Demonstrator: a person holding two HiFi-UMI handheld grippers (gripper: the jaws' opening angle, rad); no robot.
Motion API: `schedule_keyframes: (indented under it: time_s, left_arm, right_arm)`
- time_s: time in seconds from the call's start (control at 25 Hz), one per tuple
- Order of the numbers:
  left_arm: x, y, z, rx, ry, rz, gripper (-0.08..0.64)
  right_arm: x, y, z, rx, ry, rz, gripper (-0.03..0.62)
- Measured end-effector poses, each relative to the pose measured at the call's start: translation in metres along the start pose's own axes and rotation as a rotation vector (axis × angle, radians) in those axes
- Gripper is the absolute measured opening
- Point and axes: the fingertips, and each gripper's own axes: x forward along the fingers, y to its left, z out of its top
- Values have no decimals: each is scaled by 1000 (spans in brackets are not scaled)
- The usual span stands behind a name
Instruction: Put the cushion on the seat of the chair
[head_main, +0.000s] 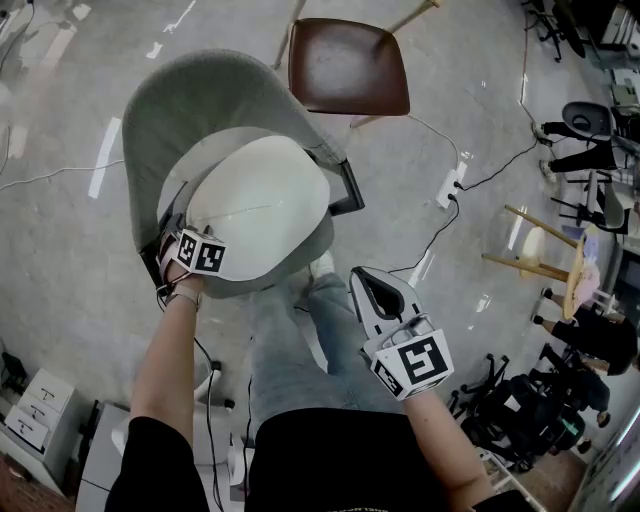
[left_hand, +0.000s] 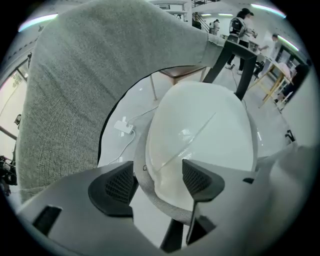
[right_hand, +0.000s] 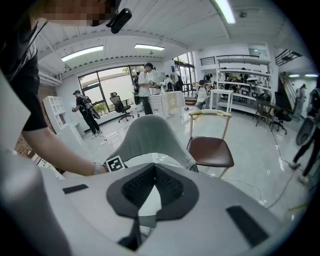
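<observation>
Cushion (head_main: 258, 205), white, lies on seat of grey fabric chair (head_main: 190, 100). L gripper (left_hand: 157, 180) jaws spread, cushion's near edge between them, not pinched. R gripper (right_hand: 154, 175) pressed shut, empty, well apart. Best next: lift L straight off w/o dragging cushion.

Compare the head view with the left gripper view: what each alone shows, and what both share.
Head view only: the right tool, held above the person's legs. Left gripper view only: the jaws of the left tool, apart astride the near edge of the cushion, and people at the back. Both: the white cushion lying on the seat of the grey chair, with the brown chair behind.
</observation>
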Motion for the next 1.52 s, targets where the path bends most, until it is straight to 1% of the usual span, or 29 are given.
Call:
schedule_keyframes:
  time_s: [0.2,0.4,0.44,0.52,0.6,0.68,0.76,0.84,1.04,1.28,1.44,1.52]
  left_arm:
    - [-13,-1,1,-24,-14,-14,302]
    - [-32,-4,13,-87,-47,-38,299]
    - [-39,-5,17,-94,-58,-39,293]
    - [-54,-9,25,-99,-89,-36,251]
    - [-70,-14,35,-97,-131,-28,193]
    - [-90,-20,46,-109,-192,-35,136]
    - [-112,-27,58,-152,-266,-62,79]
    - [-134,-33,66,-186,-321,-86,49]
    - [-188,-41,78,-227,-426,-114,14]
    - [-262,-42,87,-321,-563,-125,12]
    - [-311,-43,92,-344,-640,-114,12]
    - [-336,-42,94,-373,-682,-111,12]
  right_arm:
    - [-6,-1,7,-11,-18,10,8]
    - [-12,-4,20,-35,-44,22,8]
    - [-13,-4,23,-40,-51,26,8]
    - [-16,-4,29,-50,-64,36,8]
    - [-18,-4,35,-54,-78,46,8]
    - [-21,-2,41,-62,-94,58,8]
    - [-23,1,47,-74,-110,74,8]
    - [-27,4,53,-82,-124,87,8]
    - [-35,17,70,-108,-161,124,8]
    - [-42,31,89,-116,-214,172,8]
    - [-47,42,103,-123,-247,204,8]
    - [-49,48,109,-127,-258,222,8]
